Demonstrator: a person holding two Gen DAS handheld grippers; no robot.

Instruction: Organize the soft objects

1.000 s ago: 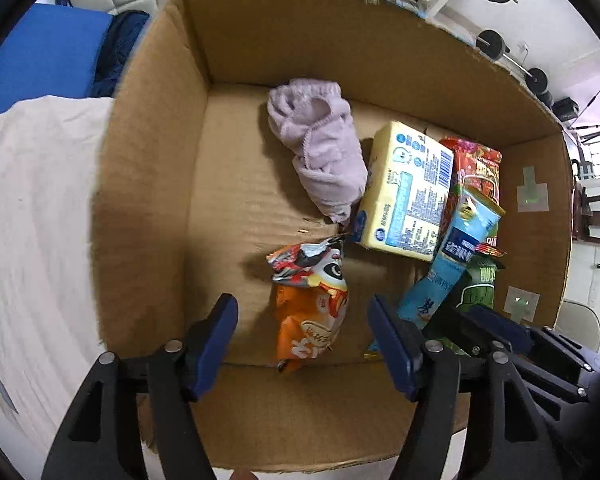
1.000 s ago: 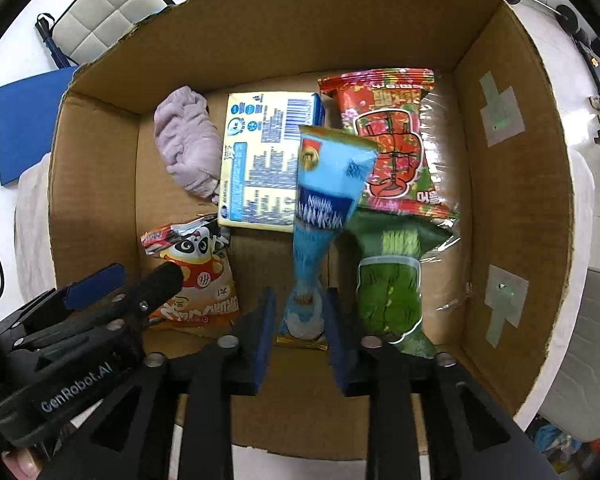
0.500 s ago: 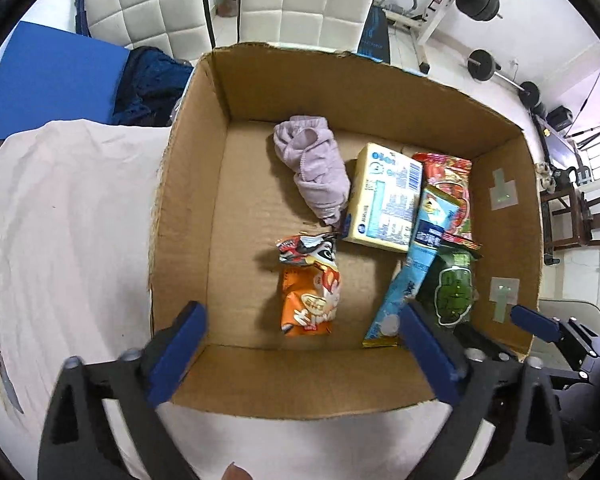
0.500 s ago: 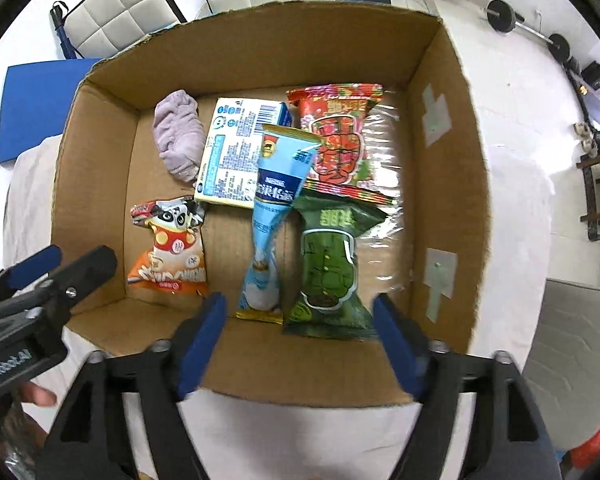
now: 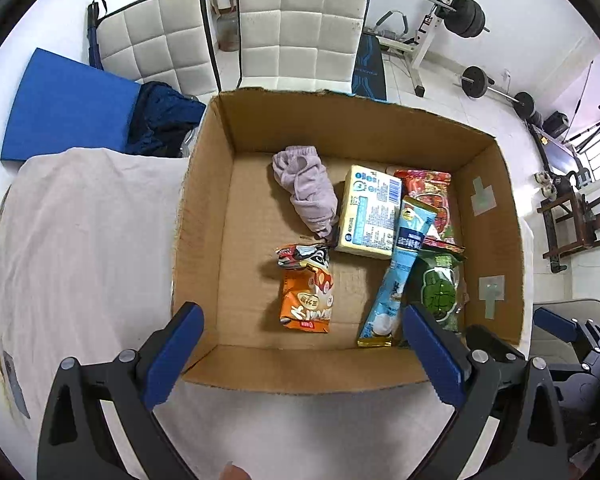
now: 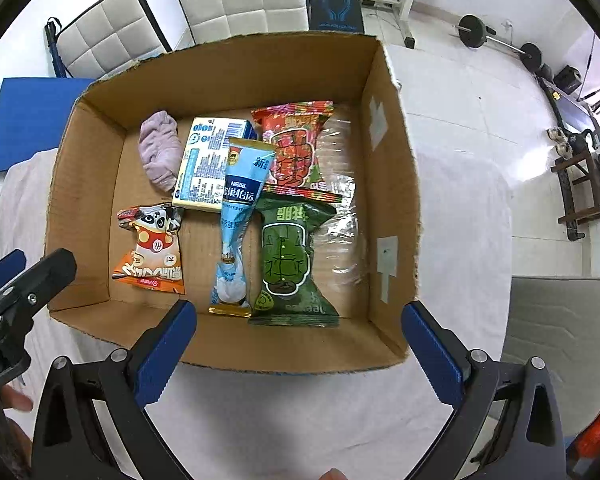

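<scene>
Step in hand: both grippers hang above the near edge of the cardboard box, nothing in either; it looks like the pause between placements, or the end of packing.
Left gripper: jaws spread wide and empty, at 6 o'clock of the box.
Lilac cloth: bunched at 11 o'clock on the box floor, touching the yellow carton.
Orange panda snack bag: alone at 8 o'clock, apart from the rest.
Blue Nestle sachet: lying over the carton's corner, running toward 6 o'clock.
Green snack pack: just beside the sachet, its top under the red snack pack at 1 o'clock.
Right gripper: jaws wide apart, holding nothing.
Table: white cloth under the box, no loose item visible on it.
Next move: I'd judge either a search for any remaining soft thing outside the box, or straightening the overlapped packs with a gentle pinch.
</scene>
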